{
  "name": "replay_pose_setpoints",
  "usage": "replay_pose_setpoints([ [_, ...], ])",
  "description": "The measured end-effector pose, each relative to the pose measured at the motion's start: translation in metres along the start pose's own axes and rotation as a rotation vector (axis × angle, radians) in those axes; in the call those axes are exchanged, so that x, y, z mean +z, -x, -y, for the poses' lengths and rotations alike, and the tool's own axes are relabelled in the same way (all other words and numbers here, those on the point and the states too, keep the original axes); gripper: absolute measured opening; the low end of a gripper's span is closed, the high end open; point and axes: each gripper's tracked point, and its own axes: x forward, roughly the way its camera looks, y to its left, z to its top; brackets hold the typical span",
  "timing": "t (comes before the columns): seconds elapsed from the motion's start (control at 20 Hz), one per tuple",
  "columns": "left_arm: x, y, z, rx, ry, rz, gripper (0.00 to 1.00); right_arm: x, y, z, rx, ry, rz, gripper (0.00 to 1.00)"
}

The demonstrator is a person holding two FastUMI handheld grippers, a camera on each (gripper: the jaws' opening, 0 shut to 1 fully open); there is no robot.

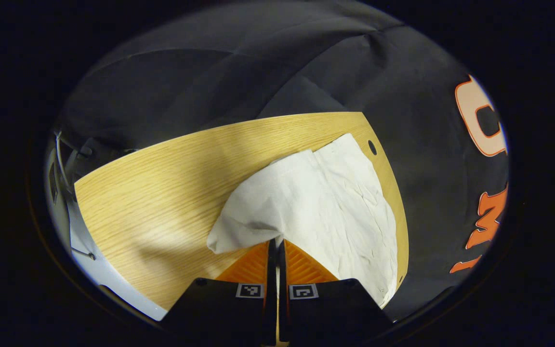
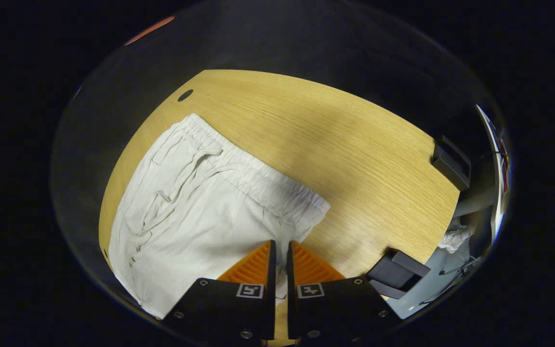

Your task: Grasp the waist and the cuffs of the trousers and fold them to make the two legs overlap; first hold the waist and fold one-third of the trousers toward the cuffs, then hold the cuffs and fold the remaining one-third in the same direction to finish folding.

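Between left hand-held gripper [image 1: 276,241] fingers, pinched trousers [image 1: 325,202] on table [image 1: 162,193]

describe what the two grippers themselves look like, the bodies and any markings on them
In each view the left gripper and right gripper look alike: two wedge-shaped, ribbed fingers tapering forward, mounted on black blocks. Each block carries a small square black-and-white marker by the central gap. The right gripper's blocks show screw heads.
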Motion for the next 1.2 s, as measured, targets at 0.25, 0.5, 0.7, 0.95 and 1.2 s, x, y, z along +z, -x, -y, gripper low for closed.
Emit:
replay_pose_setpoints([
  [0.25, 0.015, 0.021, 0.03, -0.102, -0.026, 0.052, 0.05, 0.006, 0.011, -0.006, 0.085, -0.114, -0.012, 0.03],
  [0.5, 0.031, 0.032, 0.07, -0.173, -0.111, 0.062, 0.05, 0.023, 0.032, -0.029, 0.149, -0.087, 0.03, 0.03],
  [0.7, 0.046, 0.037, 0.099, -0.222, -0.182, 0.069, 0.05, 0.043, 0.047, -0.055, 0.225, -0.133, 0.049, 0.02],
  [0.95, 0.067, 0.031, 0.136, -0.263, -0.2, 0.083, 0.05, 0.072, 0.051, -0.078, 0.249, -0.125, 0.085, 0.02],
  [1.2, 0.085, 0.008, 0.179, -0.308, -0.237, 0.078, 0.05, 0.107, 0.057, -0.118, 0.28, -0.114, 0.123, 0.03],
])
